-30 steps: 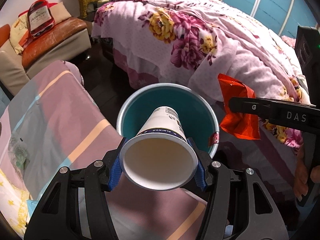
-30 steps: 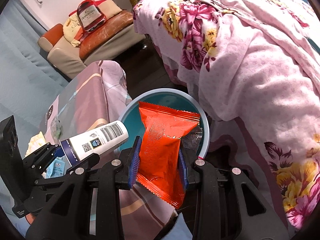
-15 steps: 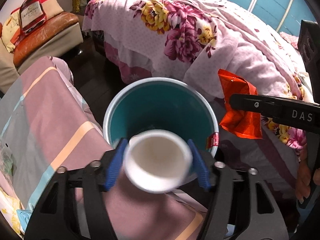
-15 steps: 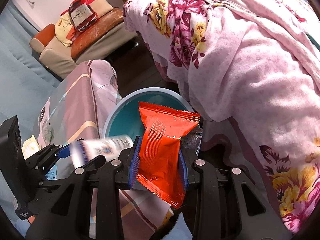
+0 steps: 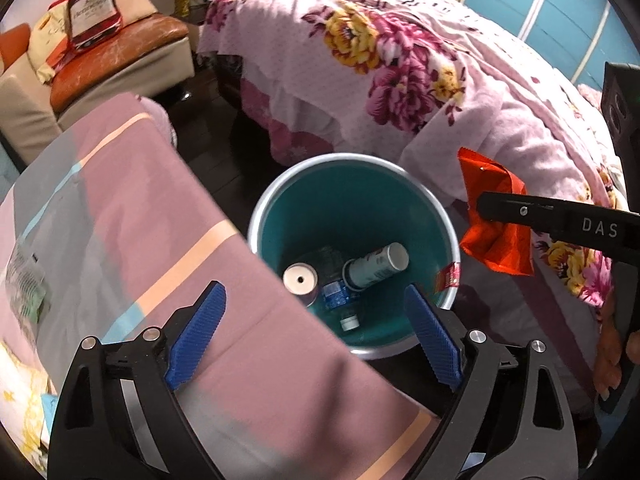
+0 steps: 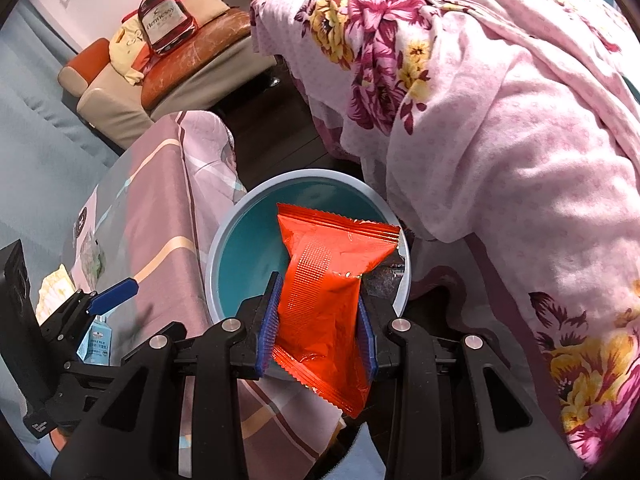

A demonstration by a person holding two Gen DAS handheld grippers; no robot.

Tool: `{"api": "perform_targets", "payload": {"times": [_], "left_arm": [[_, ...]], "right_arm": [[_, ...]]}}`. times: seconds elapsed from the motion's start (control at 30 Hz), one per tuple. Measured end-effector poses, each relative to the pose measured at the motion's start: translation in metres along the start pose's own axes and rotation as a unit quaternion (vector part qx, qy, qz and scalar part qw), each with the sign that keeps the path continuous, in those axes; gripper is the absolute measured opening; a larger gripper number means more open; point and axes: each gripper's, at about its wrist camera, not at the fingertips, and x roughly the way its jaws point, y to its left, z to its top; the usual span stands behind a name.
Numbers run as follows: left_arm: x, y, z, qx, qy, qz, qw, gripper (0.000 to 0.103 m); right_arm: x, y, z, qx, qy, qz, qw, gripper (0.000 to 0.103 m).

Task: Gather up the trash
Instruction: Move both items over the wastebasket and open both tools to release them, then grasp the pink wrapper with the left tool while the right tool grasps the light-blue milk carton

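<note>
A teal trash bin [image 5: 400, 200] with a grey rim stands on the dark floor between table and bed. Inside lie a paper cup [image 5: 376, 266], a white lid-like disc [image 5: 300, 279] and small bottles. My left gripper [image 5: 314, 320] is open and empty above the bin's near edge. My right gripper [image 6: 318, 316] is shut on a red snack wrapper [image 6: 320, 288] over the bin [image 6: 248, 248]. The wrapper also shows in the left wrist view [image 5: 492, 216].
A table with a pink striped cloth [image 5: 120, 216] lies left of the bin. A bed with a floral pink cover [image 5: 400, 64] is behind and right. A sofa [image 5: 120, 64] with a red bag stands at the back left. A small carton [image 6: 96, 344] lies on the table.
My left gripper opened and let go of the paper cup, which dropped into the bin. The right gripper kept the red wrapper and moved slightly over the bin.
</note>
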Motion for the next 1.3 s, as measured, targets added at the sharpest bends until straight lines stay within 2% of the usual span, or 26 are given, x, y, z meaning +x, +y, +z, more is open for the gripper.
{"api": "perform_targets", "payload": {"times": [0.27, 0.33, 0.37, 0.4, 0.43, 0.6, 1.0, 1.3], "left_arm": [[-0.022, 0.027, -0.021, -0.026, -0.003, -0.002, 0.9996, 0.091], [-0.029, 0.034, -0.026, -0.033, -0.006, -0.002, 0.9994, 0.091], [-0.033, 0.037, -0.028, -0.036, -0.008, -0.001, 0.9993, 0.091], [-0.037, 0.041, -0.031, -0.039, -0.011, 0.000, 0.9992, 0.091], [-0.041, 0.044, -0.034, -0.041, -0.013, 0.001, 0.9991, 0.091], [-0.054, 0.060, -0.045, -0.058, -0.020, 0.004, 0.9981, 0.091], [-0.107, 0.097, -0.093, -0.085, -0.050, 0.015, 0.9950, 0.093], [-0.150, 0.135, -0.145, -0.094, -0.062, 0.056, 0.9921, 0.095]], "right_arm": [[0.005, 0.021, -0.003, -0.013, 0.017, -0.003, 1.000, 0.037], [0.006, 0.028, -0.005, -0.017, 0.018, -0.002, 1.000, 0.042], [0.006, 0.033, -0.005, -0.019, 0.019, -0.003, 1.000, 0.049], [0.005, 0.036, -0.005, -0.019, 0.019, -0.002, 1.000, 0.061], [0.004, 0.039, -0.006, -0.019, 0.017, -0.001, 1.000, 0.067], [0.000, 0.059, -0.010, -0.030, 0.019, -0.001, 0.999, 0.075], [-0.007, 0.121, -0.039, -0.067, 0.052, -0.004, 0.996, 0.078], [-0.001, 0.189, -0.070, -0.120, 0.080, 0.009, 0.990, 0.081]]}}
